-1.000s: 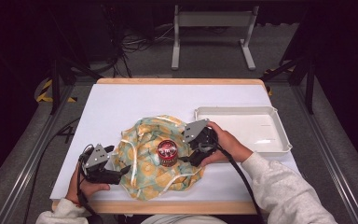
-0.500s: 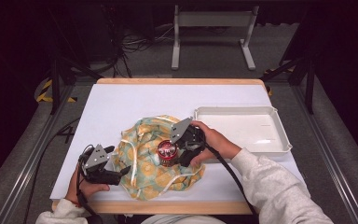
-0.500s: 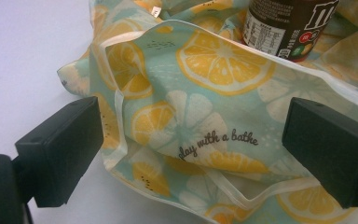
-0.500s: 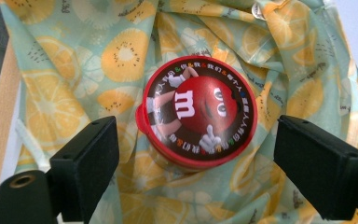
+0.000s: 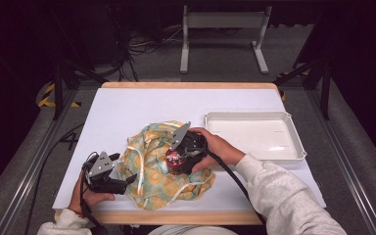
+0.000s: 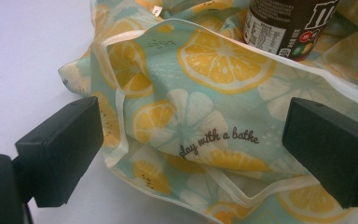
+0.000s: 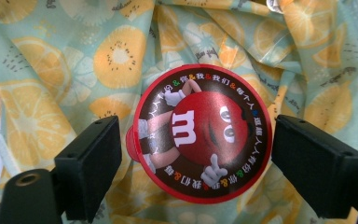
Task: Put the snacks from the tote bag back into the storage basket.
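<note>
Landmark: the lemon-print cloth bag, crumpled on the white bench near its front edge.

Left hand-held gripper sits at the bag's near-left edge, jaws spread wide on either side of a fold, not closed on it. In the left gripper view the fabric between the jaws reads "play with a bathe" in dark script; white piping runs along the hem. Bare bench shows left of the fold.

Right hand-held gripper is over the bag's middle, jaws spread around the M&M's can, one jaw on each side of the lid; contact not confirmed. In the right gripper view the can's lid has a red rim, a red M&M character with a white "m", and a ring of Chinese characters with coloured "&" marks. In the left gripper view the can's brown side shows a white "m" logo and a small-print label, too small to read. The can stands upright on the bag, right of centre.

White tray lies right of the bag, just apart from it, empty-looking, close to the bench's right edge. Beyond the bag the bench is open up to its far wooden edge.

Versus a second ago: the right hand-held gripper has moved left from the bag's right side to straddle the can. Left one unchanged. Bag, can and tray have stayed put.
</note>
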Demonstrator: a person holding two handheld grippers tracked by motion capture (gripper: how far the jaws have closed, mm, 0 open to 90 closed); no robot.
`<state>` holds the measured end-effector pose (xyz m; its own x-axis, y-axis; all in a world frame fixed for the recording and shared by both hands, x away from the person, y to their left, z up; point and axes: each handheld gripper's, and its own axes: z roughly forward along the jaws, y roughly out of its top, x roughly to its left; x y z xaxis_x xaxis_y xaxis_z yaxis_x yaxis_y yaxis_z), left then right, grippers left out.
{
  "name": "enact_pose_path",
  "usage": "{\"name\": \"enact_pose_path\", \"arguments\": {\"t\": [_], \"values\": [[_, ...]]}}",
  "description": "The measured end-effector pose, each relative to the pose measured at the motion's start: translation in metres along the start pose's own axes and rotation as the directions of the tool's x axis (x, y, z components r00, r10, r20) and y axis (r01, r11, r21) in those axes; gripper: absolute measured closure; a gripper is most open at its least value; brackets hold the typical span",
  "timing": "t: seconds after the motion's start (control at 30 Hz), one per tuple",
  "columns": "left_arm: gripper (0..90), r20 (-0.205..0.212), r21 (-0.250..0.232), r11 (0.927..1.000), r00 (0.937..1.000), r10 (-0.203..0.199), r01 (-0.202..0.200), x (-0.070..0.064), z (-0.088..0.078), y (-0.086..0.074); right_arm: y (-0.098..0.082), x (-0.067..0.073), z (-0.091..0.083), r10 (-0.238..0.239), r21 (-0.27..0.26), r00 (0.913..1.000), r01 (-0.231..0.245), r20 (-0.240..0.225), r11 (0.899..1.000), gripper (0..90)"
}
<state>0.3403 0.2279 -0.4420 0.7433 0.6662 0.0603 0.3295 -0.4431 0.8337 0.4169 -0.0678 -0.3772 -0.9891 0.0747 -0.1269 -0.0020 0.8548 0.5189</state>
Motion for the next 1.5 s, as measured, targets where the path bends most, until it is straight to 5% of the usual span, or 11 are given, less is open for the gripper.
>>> {"name": "enact_pose_path", "arguments": {"t": [0.93, 1.5], "values": [[5.8, -0.003, 0.0, 1.0, 1.0, -0.007, 0.007, 0.001, -0.001, -0.001, 0.008, 0.0, 0.002, 0.005, 0.034, 1.0, -0.005, 0.008, 0.999, 23.9], [5.8, -0.005, 0.004, 1.0, 1.0, -0.006, 0.006, 0.001, -0.001, -0.001, 0.015, 0.002, -0.014, -0.019, -0.008, 0.9996, 0.019, 0.022, 1.0, 24.0]]}}
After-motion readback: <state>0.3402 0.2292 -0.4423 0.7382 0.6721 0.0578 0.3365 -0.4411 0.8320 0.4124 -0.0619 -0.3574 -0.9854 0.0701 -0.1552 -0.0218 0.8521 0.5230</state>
